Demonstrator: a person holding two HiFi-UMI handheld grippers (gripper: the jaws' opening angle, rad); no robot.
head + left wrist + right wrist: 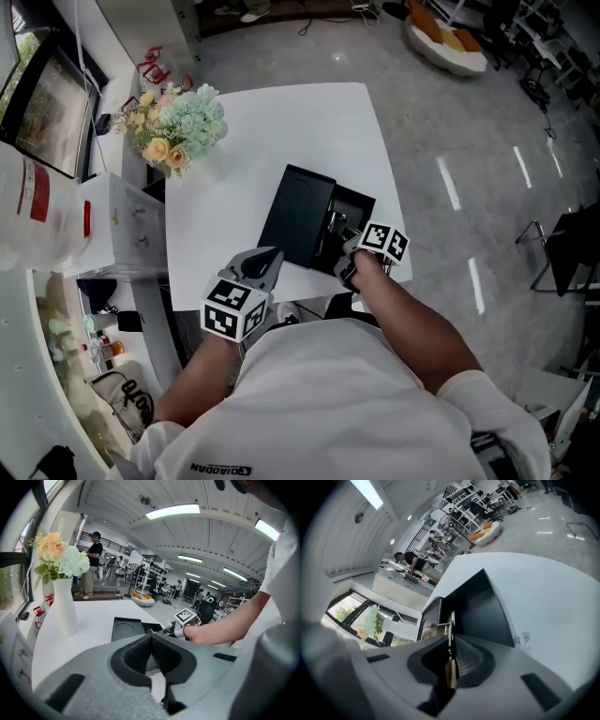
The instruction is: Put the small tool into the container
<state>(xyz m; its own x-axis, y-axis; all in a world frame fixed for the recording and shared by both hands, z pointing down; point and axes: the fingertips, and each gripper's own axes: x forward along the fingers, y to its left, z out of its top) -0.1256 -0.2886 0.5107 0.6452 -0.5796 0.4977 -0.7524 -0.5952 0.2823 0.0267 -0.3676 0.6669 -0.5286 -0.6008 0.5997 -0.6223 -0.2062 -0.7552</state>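
A black container [354,208] lies open on the white table [281,122], its lid [295,217] folded out to the left. My right gripper [343,249] is at the container's near edge and is shut on the small tool [450,634], a thin metal strip with a tan end. In the right gripper view the tool points into the dark open compartment [483,604]. My left gripper [271,257] hovers over the table's front edge, left of the lid. Its pads [140,654] meet with nothing between them. The left gripper view shows the container [126,629] and the right gripper [168,630] ahead.
A white vase of pale flowers [178,127] stands at the table's far left corner. White drawers and a cluttered counter [112,225] lie left of the table, with grey floor to the right. A person [92,564] stands far off in the hall.
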